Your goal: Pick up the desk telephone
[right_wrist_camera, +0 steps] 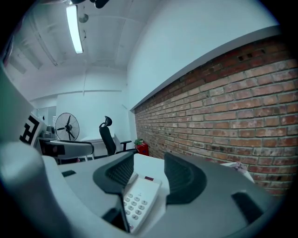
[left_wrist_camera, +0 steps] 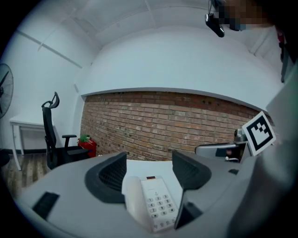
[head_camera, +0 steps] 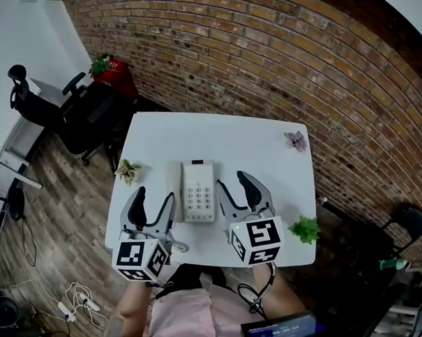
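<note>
White table in front of me: desk telephone lying flat, keypad up, toward the middle of my side, pale leafy sprig at the left edge, green sprig by my right corner, pinkish flower at the far right corner.

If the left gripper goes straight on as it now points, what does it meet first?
Probably the desk telephone: it shows ahead between the open jaws of the left gripper. The head view puts it slightly to the right, so the right jaw may touch its left side first.
</note>
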A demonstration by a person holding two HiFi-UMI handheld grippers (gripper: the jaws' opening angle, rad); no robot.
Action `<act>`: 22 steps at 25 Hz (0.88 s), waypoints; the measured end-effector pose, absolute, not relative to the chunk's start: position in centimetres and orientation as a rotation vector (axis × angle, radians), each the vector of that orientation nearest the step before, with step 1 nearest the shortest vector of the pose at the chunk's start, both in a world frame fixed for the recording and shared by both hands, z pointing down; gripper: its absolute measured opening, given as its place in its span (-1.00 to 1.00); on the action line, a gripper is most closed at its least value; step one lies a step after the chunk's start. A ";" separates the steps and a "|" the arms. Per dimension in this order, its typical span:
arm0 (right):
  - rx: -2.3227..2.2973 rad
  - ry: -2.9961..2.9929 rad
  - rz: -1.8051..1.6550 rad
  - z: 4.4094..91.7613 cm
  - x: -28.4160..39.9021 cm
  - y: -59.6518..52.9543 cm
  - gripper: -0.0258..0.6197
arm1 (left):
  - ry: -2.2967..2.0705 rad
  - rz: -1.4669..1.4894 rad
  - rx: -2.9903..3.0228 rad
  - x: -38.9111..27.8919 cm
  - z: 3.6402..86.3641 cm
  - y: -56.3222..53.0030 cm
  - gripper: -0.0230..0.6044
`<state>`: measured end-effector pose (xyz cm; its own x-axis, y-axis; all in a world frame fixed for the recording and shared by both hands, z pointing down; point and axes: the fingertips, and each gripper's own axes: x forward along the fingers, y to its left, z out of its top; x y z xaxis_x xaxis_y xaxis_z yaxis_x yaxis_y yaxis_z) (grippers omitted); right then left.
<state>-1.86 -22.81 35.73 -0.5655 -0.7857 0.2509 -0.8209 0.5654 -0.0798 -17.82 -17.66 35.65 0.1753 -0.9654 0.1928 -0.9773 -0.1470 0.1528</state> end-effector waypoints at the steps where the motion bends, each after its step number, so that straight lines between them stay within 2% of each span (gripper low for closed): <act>1: 1.355 -2.598 0.291 36.2 -2.1 -23.4 -0.26 | -1.853 0.066 2.201 -18.0 36.1 -18.6 0.08; 22: 1.242 -2.369 0.587 48.7 -6.8 -28.9 -0.07 | -1.531 0.217 2.062 -19.7 49.5 -27.0 0.24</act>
<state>-6.81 -28.95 48.66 -0.5249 -0.6690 0.5263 -0.8373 0.5170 -0.1779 -19.69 -26.96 49.53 0.3358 -0.8320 0.4417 -0.9218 -0.1938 0.3357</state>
